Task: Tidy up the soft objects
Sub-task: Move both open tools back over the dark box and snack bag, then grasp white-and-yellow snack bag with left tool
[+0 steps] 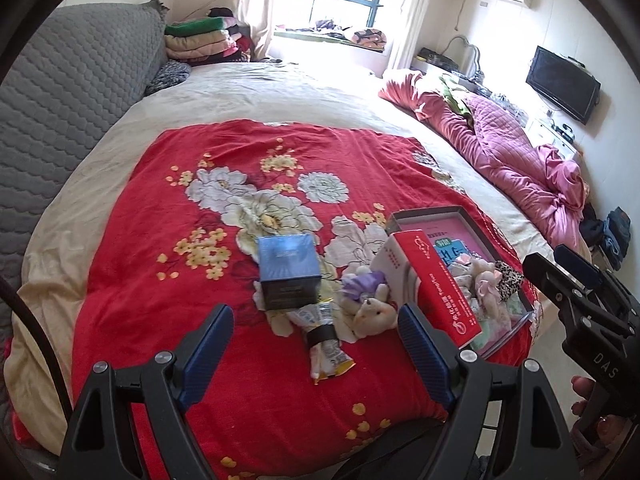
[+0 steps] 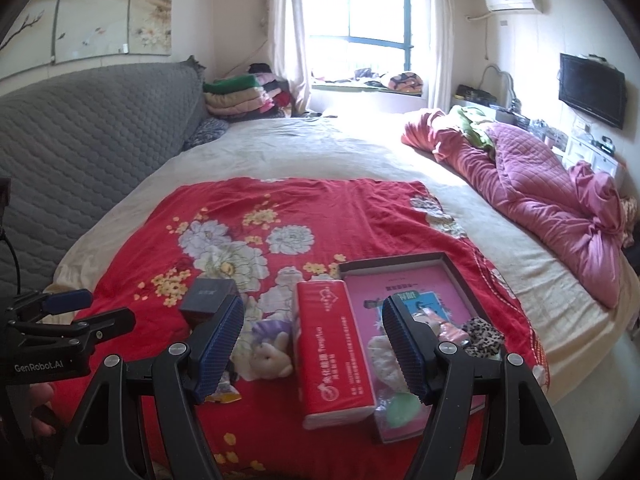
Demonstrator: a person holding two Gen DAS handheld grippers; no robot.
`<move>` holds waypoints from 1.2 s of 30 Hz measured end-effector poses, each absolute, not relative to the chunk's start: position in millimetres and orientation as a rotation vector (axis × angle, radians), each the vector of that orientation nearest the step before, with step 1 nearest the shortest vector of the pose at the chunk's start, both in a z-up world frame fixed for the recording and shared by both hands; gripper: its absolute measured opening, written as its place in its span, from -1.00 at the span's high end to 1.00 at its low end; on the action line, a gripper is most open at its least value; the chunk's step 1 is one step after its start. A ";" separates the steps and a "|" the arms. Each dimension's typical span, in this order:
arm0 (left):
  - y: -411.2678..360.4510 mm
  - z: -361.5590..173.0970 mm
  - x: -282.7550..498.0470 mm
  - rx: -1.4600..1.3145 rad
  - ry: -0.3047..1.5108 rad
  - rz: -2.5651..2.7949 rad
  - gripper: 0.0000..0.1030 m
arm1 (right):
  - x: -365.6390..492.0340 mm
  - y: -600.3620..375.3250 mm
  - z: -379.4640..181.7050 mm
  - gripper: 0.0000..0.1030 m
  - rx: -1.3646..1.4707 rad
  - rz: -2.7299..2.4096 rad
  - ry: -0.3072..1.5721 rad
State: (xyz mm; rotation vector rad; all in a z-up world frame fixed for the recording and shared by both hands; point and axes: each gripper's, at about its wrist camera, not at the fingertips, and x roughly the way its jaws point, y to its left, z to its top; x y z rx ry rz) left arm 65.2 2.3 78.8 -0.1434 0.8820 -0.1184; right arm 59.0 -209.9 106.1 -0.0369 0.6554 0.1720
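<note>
**Two tools above the bed, soft things waiting**

While both tools hover wide and hold nothing, the left tool (image 1: 316, 354) and right tool (image 2: 314, 350) point at one red floral blanket (image 1: 160, 240). On it lie one plush bear (image 1: 374, 312), one blue box (image 1: 288, 268), one red tissue pack (image 2: 332, 352), one snack wrapper (image 1: 326, 344) and one tray (image 2: 452, 264) with several small soft toys inside.

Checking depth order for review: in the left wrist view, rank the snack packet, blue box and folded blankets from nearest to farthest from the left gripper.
1. Snack packet: just ahead of the left gripper.
2. Blue box: behind the packet, mid-cloth.
3. Folded blankets: far corner, beside the window.
</note>
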 end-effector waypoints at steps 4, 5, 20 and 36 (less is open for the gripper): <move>12.0 74.0 64.4 -0.158 0.894 -0.100 -0.62 | 58.2 -200.5 106.6 -0.43 -0.060 0.185 0.656; 14.1 72.4 63.8 -0.161 0.897 -0.099 -0.62 | 57.9 -198.3 106.4 -0.43 -0.061 0.189 0.655; 18.6 30.1 62.3 -0.173 0.989 -0.084 -0.62 | 60.6 -174.7 87.0 -0.43 -0.142 0.230 0.708; -21.8 -56.6 105.1 -0.149 1.164 -0.118 -0.62 | 74.3 -177.1 48.0 -0.43 -0.193 0.231 0.747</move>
